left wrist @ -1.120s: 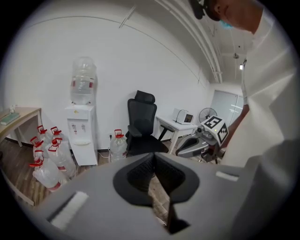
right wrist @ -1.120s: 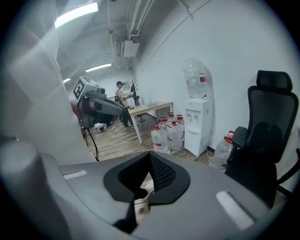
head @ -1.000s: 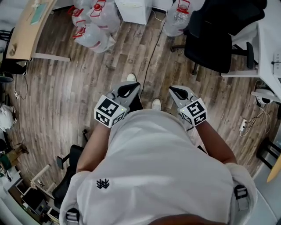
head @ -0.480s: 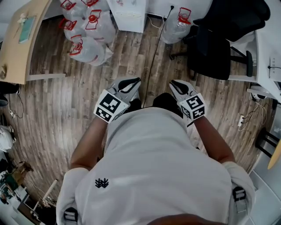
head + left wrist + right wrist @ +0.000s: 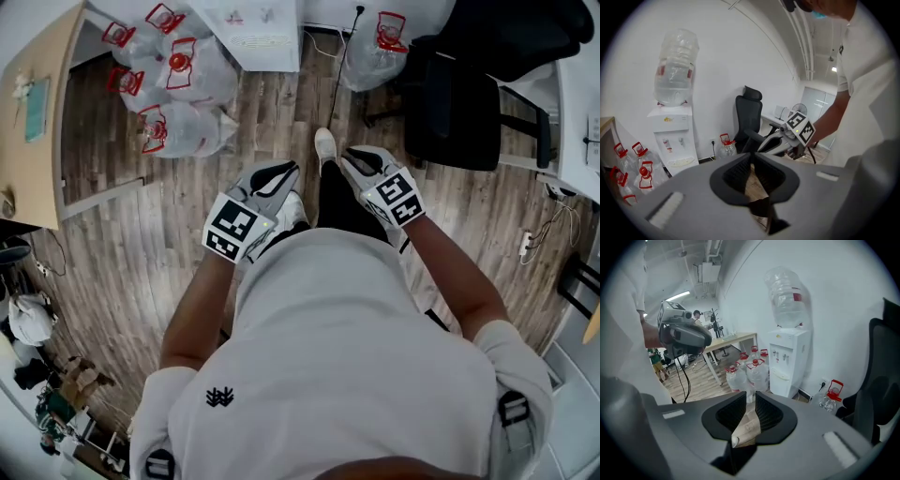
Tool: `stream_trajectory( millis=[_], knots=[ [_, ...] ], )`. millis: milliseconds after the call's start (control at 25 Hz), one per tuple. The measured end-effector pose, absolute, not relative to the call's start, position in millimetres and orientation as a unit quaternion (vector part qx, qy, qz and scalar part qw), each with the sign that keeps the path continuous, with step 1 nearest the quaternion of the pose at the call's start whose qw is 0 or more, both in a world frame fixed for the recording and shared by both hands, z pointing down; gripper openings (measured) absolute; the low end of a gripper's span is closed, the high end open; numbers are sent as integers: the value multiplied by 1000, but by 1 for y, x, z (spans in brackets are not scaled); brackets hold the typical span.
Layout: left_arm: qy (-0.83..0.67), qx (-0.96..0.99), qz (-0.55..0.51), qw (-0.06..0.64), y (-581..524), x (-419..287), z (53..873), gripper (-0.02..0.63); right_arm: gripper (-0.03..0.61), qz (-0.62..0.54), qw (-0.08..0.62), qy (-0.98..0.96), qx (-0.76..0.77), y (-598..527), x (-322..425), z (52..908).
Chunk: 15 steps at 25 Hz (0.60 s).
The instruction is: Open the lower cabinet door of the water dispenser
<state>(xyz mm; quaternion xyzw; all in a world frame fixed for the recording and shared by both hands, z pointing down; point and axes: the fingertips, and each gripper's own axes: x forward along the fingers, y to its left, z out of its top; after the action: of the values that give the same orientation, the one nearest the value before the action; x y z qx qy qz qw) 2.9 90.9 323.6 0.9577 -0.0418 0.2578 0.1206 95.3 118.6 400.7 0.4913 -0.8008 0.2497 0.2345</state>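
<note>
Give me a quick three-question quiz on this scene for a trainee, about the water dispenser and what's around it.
1. True or false: a big clear bottle sits on top of the water dispenser.
2. Multiple choice: what colour are the caps on the jugs standing on the floor beside it? A) blue B) red C) green
3. Short answer: is the left gripper or the right gripper touching the water dispenser?
Key: 1 true; 2 B; 3 neither, both are well short of it.
</note>
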Motion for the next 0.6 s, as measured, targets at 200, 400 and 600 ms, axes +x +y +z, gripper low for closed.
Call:
stream_trajectory(
  millis=[200,400,600],
  knots=[
    [-38,950,279,133,32,63,336,60,38,260,241,-813,462,41,135,442],
    [-41,945,295,138,-20,126,360,60,58,284,268,-813,432,-28,182,524],
    [-31,941,305,142,-56,175,394,60,72,291,290,-807,424,-96,211,605]
  ],
)
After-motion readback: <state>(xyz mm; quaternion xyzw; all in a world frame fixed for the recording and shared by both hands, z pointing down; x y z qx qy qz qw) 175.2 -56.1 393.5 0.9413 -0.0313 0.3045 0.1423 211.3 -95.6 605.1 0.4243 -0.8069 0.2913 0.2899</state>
